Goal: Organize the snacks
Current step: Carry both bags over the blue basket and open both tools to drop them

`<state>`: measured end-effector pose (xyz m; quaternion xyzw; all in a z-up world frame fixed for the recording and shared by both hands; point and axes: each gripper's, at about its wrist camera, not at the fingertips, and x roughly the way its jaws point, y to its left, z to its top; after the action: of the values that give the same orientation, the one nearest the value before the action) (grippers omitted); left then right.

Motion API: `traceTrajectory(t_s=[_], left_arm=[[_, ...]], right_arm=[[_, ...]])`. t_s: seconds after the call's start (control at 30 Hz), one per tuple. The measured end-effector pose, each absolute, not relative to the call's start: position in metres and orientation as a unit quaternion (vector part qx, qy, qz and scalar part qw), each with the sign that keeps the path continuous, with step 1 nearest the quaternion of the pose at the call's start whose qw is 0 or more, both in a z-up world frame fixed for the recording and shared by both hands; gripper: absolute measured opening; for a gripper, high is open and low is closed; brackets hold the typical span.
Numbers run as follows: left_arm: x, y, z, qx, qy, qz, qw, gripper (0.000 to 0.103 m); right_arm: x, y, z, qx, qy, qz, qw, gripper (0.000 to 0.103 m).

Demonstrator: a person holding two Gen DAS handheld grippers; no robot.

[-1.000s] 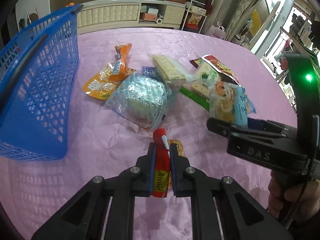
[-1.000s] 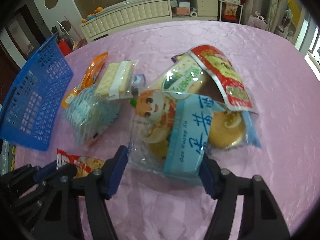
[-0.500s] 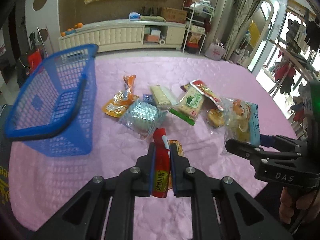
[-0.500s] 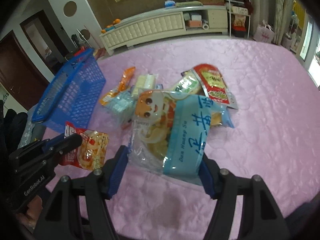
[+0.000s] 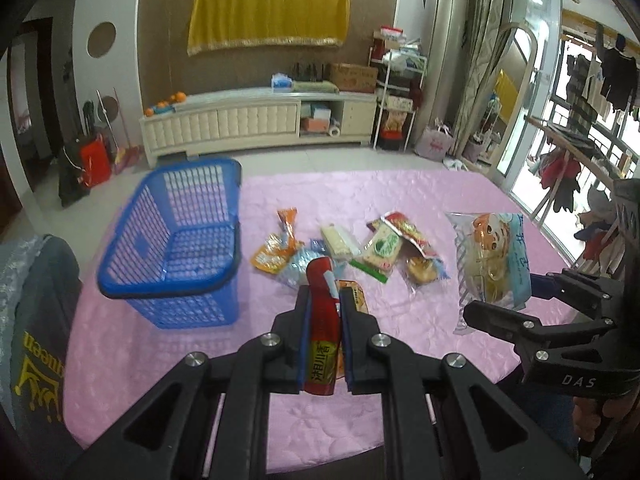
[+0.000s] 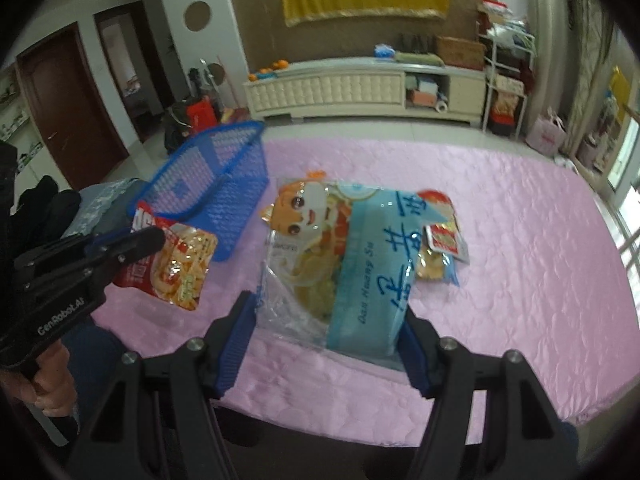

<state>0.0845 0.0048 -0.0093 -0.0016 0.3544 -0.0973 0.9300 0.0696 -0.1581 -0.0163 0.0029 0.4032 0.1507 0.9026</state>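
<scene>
Left tongs (image 5: 323, 336) clenched on a red snack packet (image 5: 322, 332); right tongs (image 6: 326, 344) grip a wide blue-and-clear snack bag (image 6: 340, 264), both held above the pink surface (image 6: 520, 240). Beyond them the remaining snacks (image 5: 348, 246) lie in a loose pile mid-surface. Blue basket (image 5: 172, 240) stands at its far left.

A cream sideboard (image 5: 256, 122) stands under a yellow cloth (image 5: 267, 10) on the brown wall.
</scene>
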Motion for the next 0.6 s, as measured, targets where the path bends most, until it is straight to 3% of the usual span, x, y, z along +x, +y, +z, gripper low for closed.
traceTrajectory(t_s=[0.6], left_arm=[[0.087, 0.073, 0.035, 0.031, 0.311, -0.04, 0.949, 0.012]], right_arm=[[0.1, -0.085, 0.032, -0.055, 0.376, 0.241, 0.893, 0.071]])
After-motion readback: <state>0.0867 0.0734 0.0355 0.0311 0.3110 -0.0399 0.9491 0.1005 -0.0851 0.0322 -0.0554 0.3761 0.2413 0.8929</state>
